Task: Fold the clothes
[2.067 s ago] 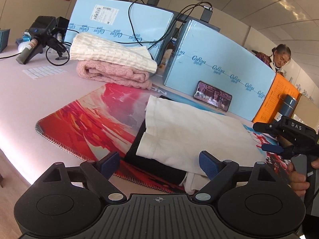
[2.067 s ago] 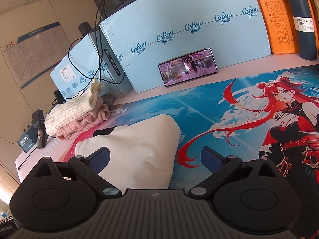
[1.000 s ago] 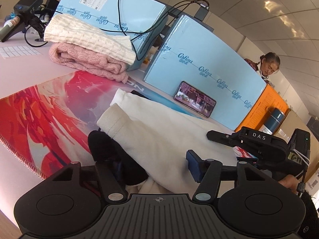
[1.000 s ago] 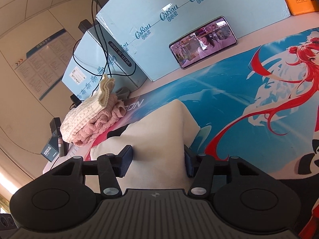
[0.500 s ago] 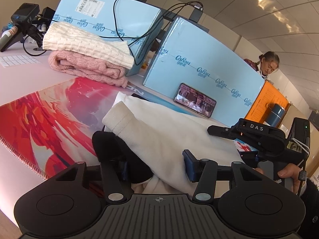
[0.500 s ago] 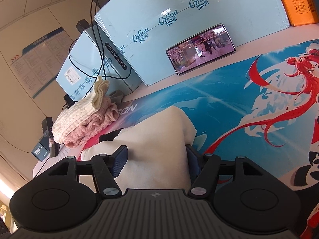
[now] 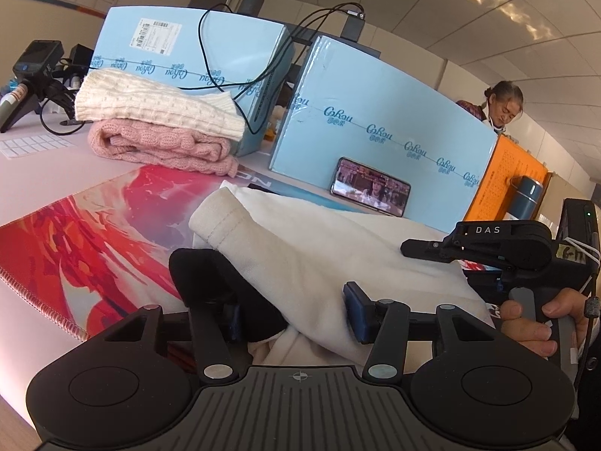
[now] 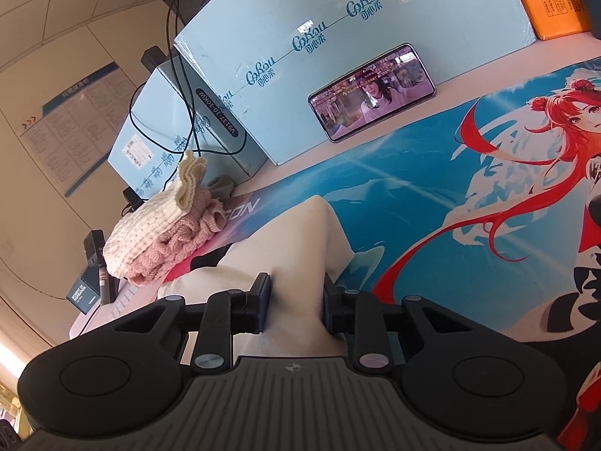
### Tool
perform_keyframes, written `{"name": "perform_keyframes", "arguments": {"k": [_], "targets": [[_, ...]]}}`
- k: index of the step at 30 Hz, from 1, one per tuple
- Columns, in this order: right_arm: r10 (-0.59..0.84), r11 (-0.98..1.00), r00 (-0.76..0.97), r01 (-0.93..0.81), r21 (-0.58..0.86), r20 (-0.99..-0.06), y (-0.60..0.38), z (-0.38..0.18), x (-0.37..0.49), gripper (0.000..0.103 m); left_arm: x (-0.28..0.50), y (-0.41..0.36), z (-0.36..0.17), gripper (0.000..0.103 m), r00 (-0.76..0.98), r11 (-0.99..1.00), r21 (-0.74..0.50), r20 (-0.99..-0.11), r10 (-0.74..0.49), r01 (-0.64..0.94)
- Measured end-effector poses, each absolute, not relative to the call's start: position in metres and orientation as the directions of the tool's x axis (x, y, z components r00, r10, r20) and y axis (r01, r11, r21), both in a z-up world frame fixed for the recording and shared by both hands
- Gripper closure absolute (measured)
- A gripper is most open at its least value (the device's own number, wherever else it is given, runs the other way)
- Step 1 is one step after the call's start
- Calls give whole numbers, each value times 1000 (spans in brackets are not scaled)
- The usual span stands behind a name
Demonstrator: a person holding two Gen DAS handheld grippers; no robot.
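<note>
Over the printed mat (image 8: 432, 195), both claws narrowed, left claw (image 7: 291, 310) and right claw (image 8: 295, 302) pinching cream garment (image 7: 319, 248)

An office-like workroom: suspended panel ceiling (image 7: 469, 11), wall notice board (image 8: 71, 120), blue cartons (image 7: 375, 127) on a desk (image 7: 45, 176).

I see soft matt cream cloth (image 7: 319, 248) with a stitched hem, over a black fabric layer (image 7: 210, 274). My left tool (image 7: 293, 315) looks like matt black plastic with small shiny metal pins. The printed mat (image 8: 432, 203) looks smooth, the stacked sweaters (image 7: 157, 127) chunky knit, the blue boxes (image 7: 375, 131) glossy.
</note>
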State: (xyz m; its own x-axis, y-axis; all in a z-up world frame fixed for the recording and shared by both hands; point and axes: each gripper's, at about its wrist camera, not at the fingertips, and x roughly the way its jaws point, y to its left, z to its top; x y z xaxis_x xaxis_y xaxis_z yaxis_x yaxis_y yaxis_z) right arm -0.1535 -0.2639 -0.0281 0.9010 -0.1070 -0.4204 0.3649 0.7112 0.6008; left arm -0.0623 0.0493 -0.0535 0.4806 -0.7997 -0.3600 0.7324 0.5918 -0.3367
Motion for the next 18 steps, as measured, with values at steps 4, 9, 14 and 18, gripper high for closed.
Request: {"name": "perform_keyframes", "arguments": {"k": [4,9,14,18], "targets": [[-107,709,902,364,603,-418,-264,-28,-154,78,-64,48,-54,53,495,600,-326,-354,-794,730],[-100,688,906,362,629,-412,-267,-29,-157,78,-64,44,-53,54,515,615,-300,-351,-782,729],[-108,686,907,365,630,-408,-267,-28,-160,78,-67,41,-50,68,535,618,-225,-336,-775,753],[-122,705,904,370,606,-410,-264,-26,-159,78,-69,40,-44,76,540,603,-169,-305,-784,780]]}}
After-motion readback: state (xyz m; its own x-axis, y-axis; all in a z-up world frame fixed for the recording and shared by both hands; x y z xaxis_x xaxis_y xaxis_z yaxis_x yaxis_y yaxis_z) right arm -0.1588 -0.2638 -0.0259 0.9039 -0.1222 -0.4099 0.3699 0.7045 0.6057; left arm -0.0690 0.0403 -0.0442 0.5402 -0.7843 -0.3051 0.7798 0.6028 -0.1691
